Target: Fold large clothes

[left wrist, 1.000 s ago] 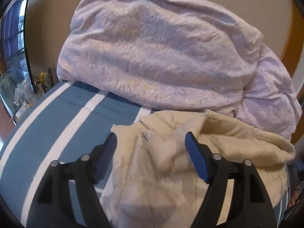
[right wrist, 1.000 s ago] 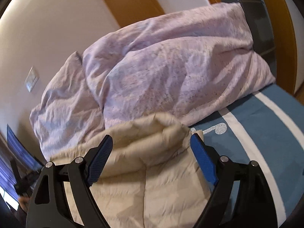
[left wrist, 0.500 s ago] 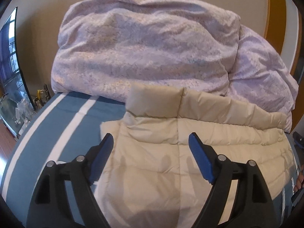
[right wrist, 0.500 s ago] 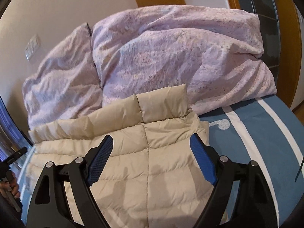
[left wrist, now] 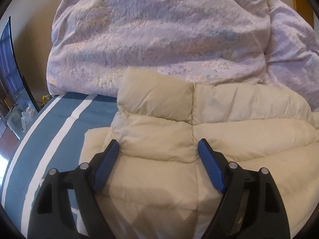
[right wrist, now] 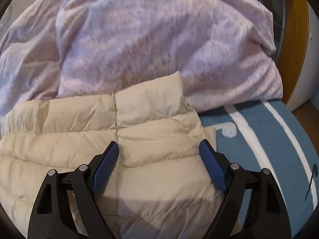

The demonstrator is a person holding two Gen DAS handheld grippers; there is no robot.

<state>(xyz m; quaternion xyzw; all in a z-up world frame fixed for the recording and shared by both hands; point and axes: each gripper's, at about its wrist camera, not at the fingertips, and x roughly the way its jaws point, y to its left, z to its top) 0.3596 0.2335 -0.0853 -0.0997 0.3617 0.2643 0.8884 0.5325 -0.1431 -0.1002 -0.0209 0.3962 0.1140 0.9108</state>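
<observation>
Left tool (left wrist: 158, 150) hangs spread wide and empty over the cream puffer jacket (left wrist: 199, 139) lying flat on the blue striped bed (left wrist: 59, 131) against the lilac duvet (left wrist: 159, 35), right tool (right wrist: 159, 152) equally agape above its collar end.

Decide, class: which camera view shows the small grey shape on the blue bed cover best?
The right wrist view: the grey shape lies in plain sight on the blue bed cover, beside the cream puffer jacket. The left wrist view does not show it.
</observation>
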